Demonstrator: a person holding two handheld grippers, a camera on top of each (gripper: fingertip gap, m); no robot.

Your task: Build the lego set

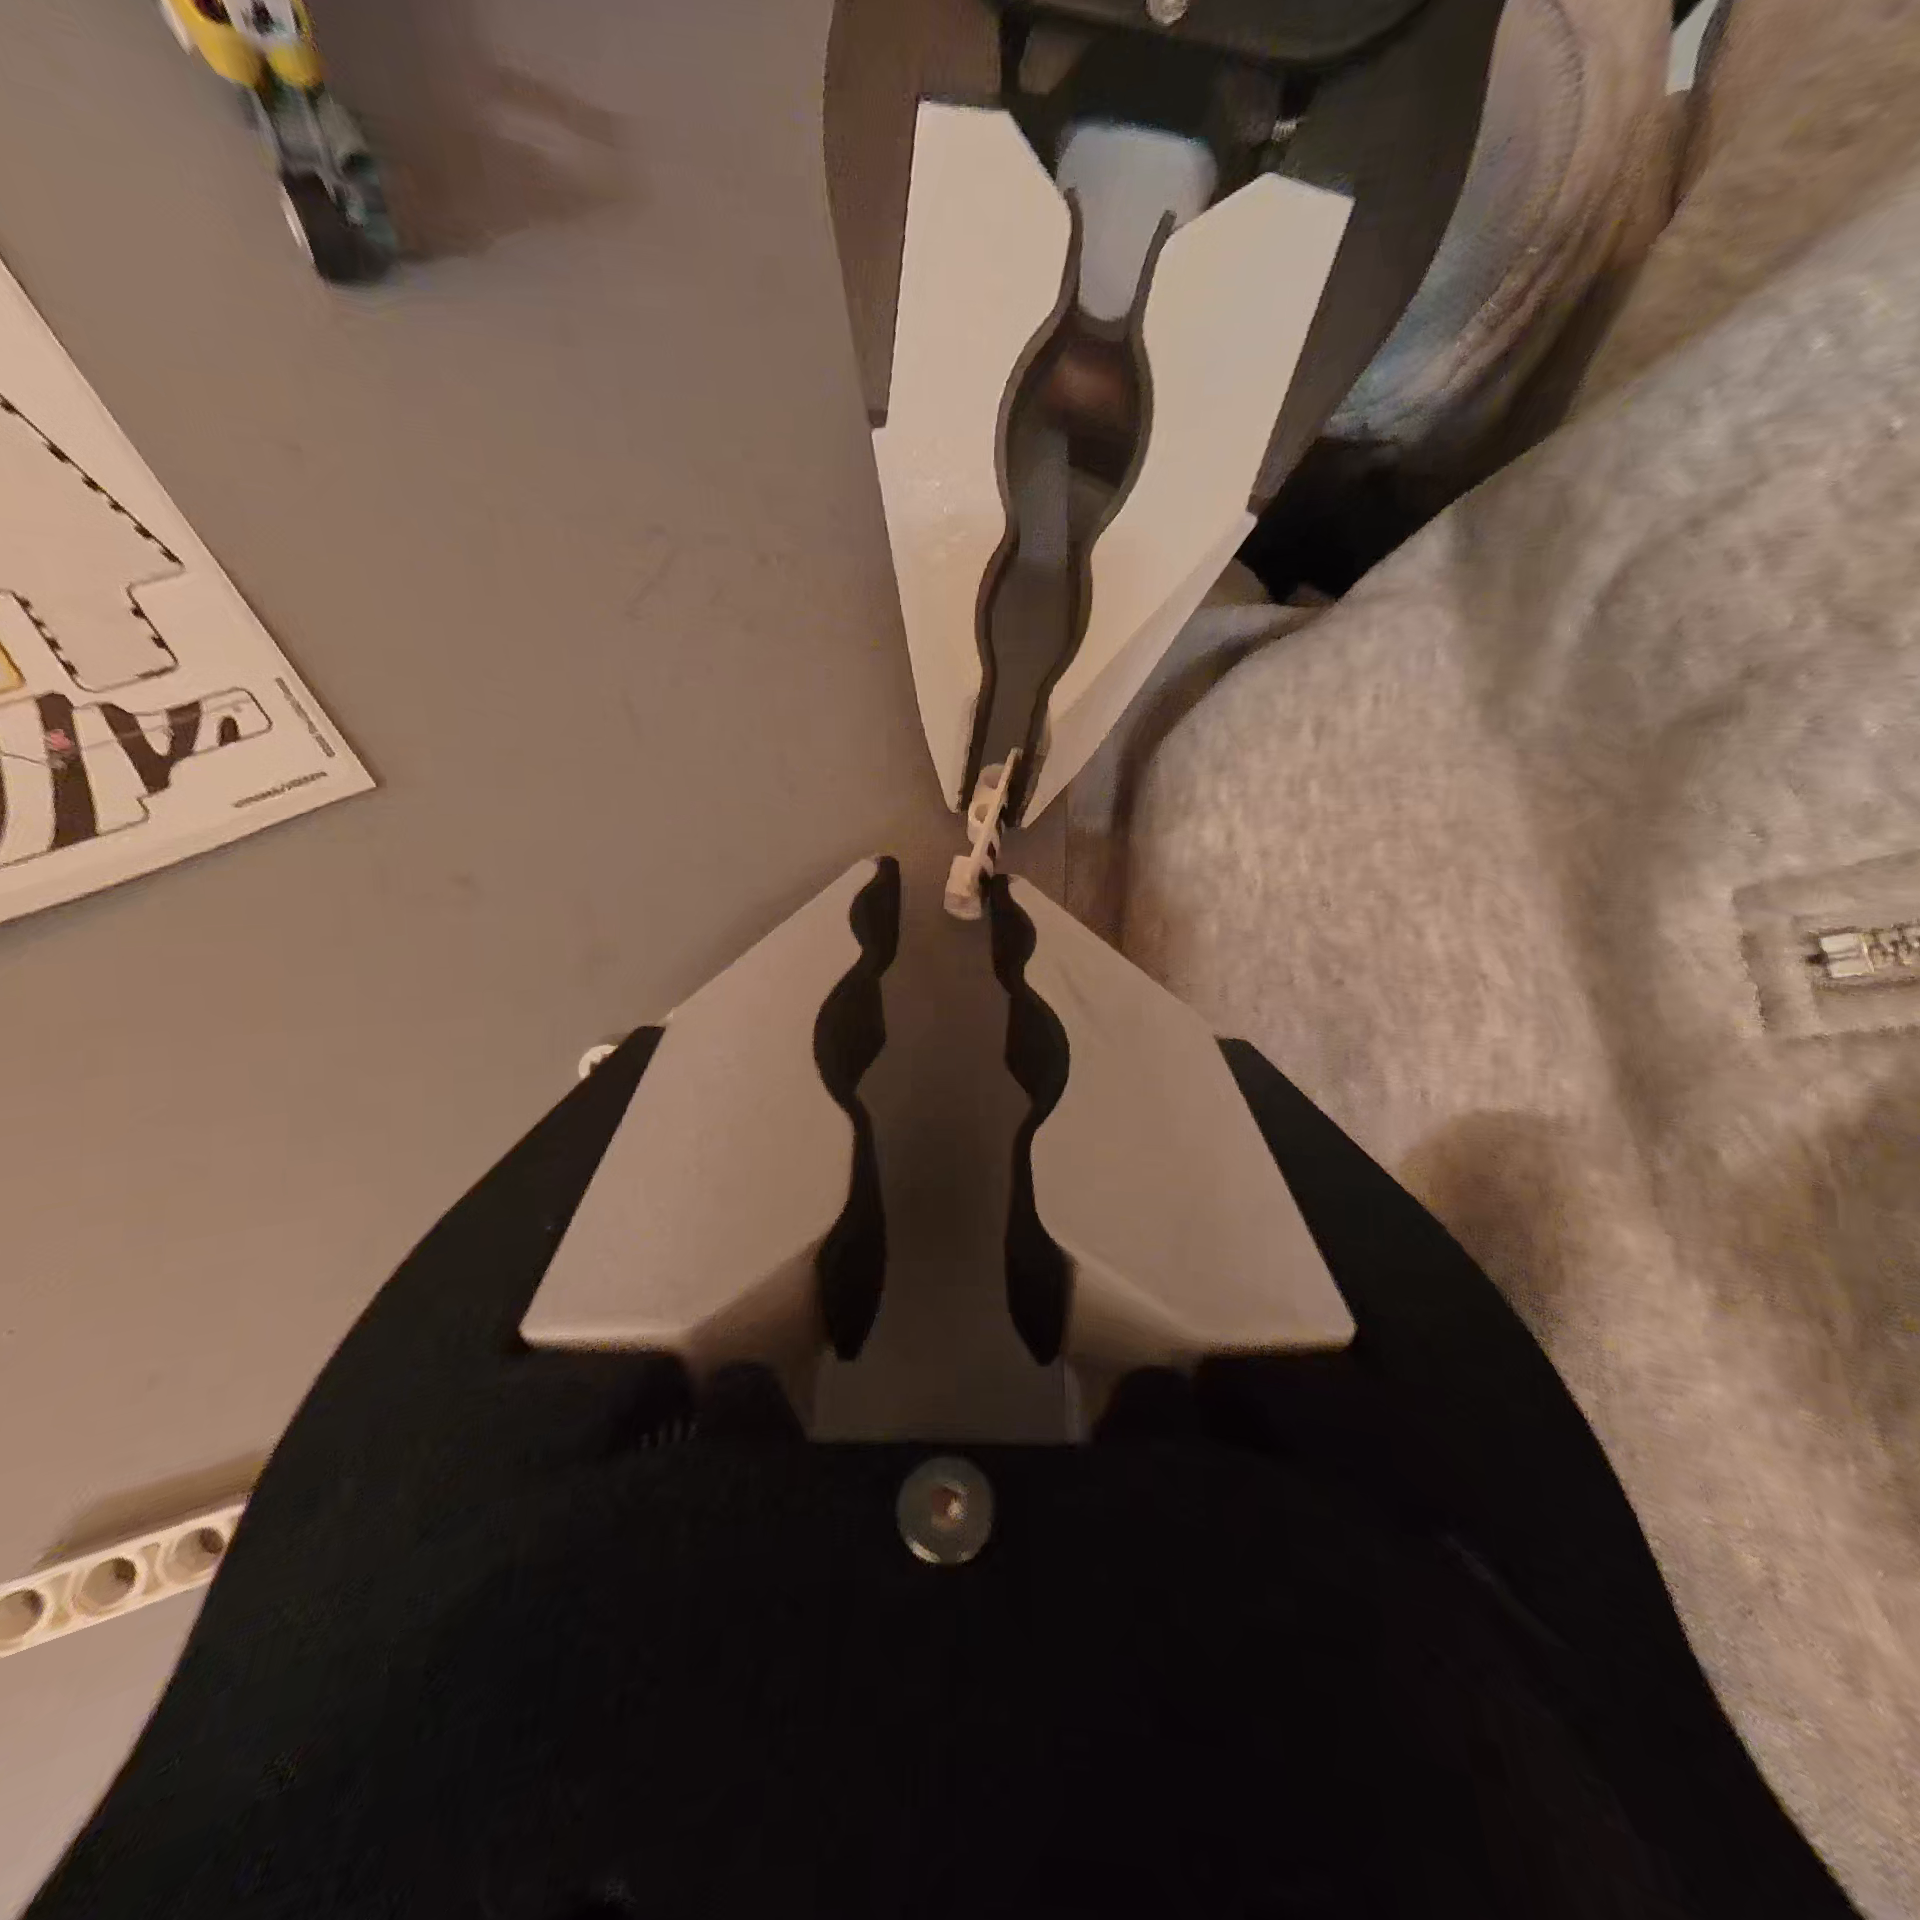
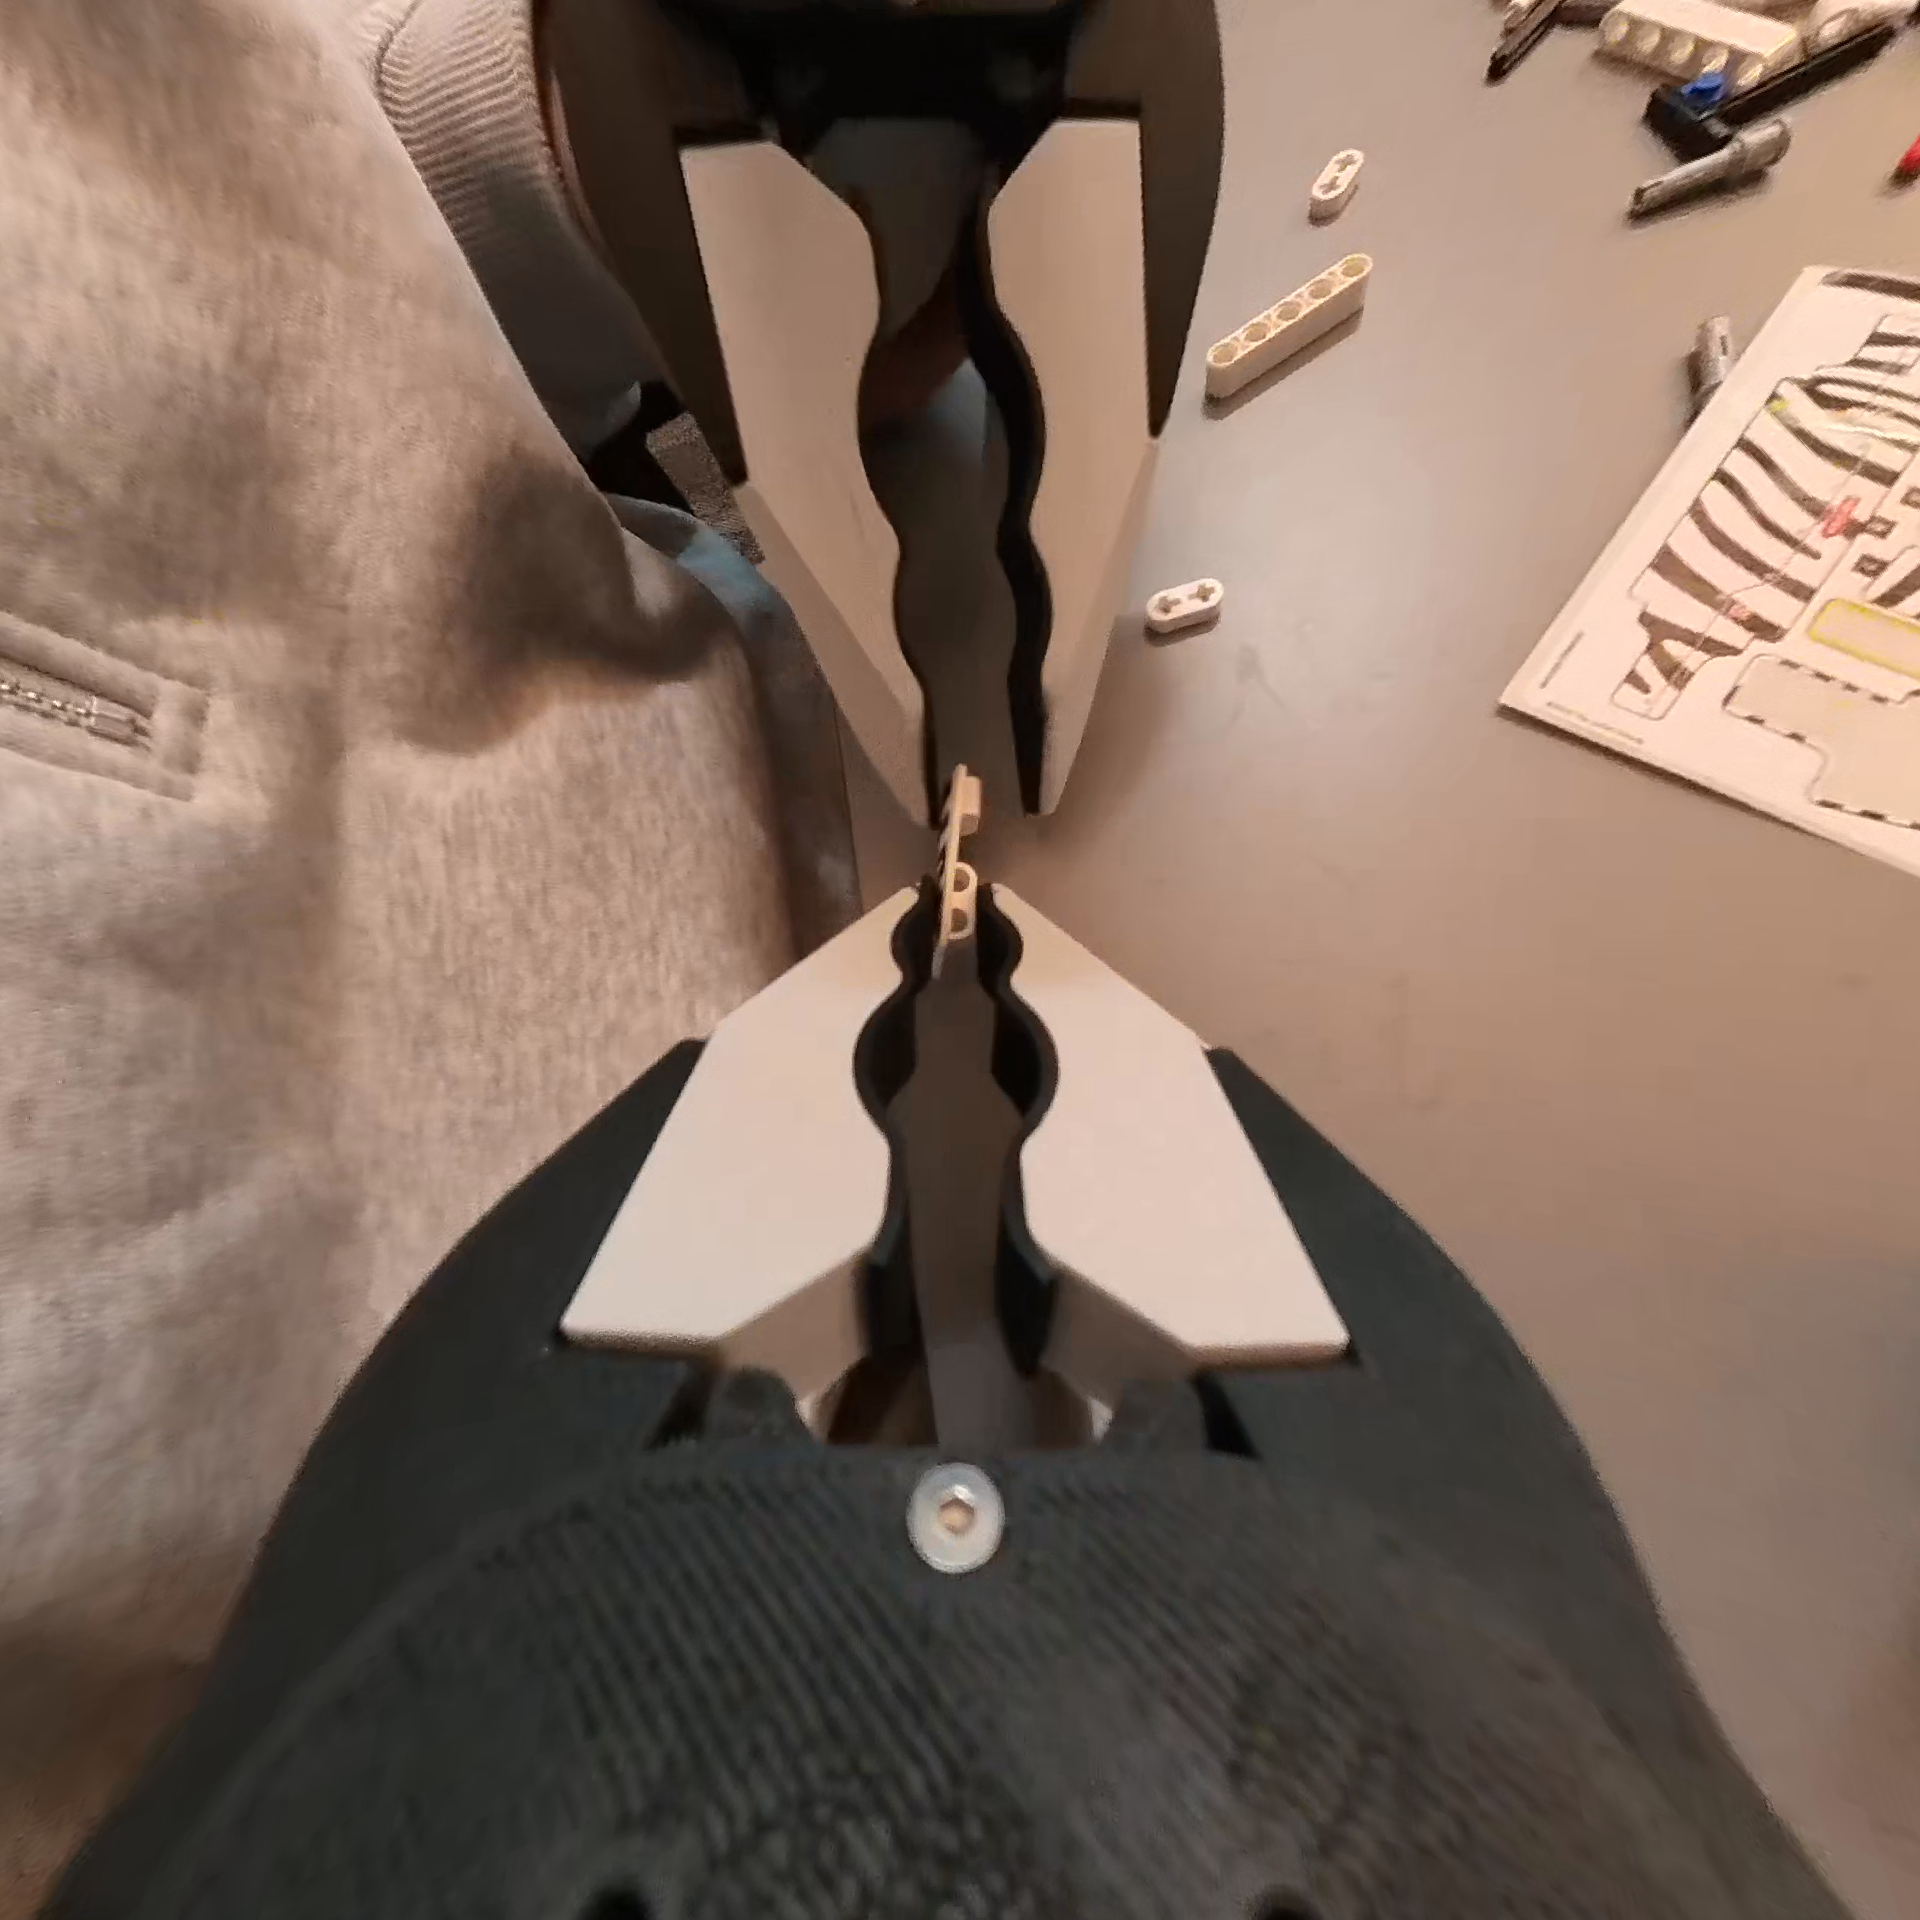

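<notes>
A small white Technic piece (image 1: 977, 842) hangs in the air between the two grippers, which face each other tip to tip above the grey table (image 1: 571, 520). My right gripper (image 2: 956, 899) is shut on the near end of the piece (image 2: 961, 883); in the left wrist view it comes in from the top (image 1: 997, 800). My left gripper (image 1: 940, 873) is open, its jaws a finger-width apart. The free end of the piece lies against its right fingertip (image 1: 1003, 894). In the right wrist view the left gripper (image 2: 987, 810) comes in from the top.
A zebra-striped sticker sheet (image 1: 125, 675) (image 2: 1766, 582) lies on the table. White beams (image 1: 104, 1579) (image 2: 1288, 322), two short white links (image 2: 1335, 185) (image 2: 1184, 603), a pile of loose parts (image 2: 1704, 42) and a yellow-grey partly built model (image 1: 301, 135) lie around. A person's grey sweater (image 2: 260, 520) is close beside the grippers. Less than 4 cm separates the two grippers' tips.
</notes>
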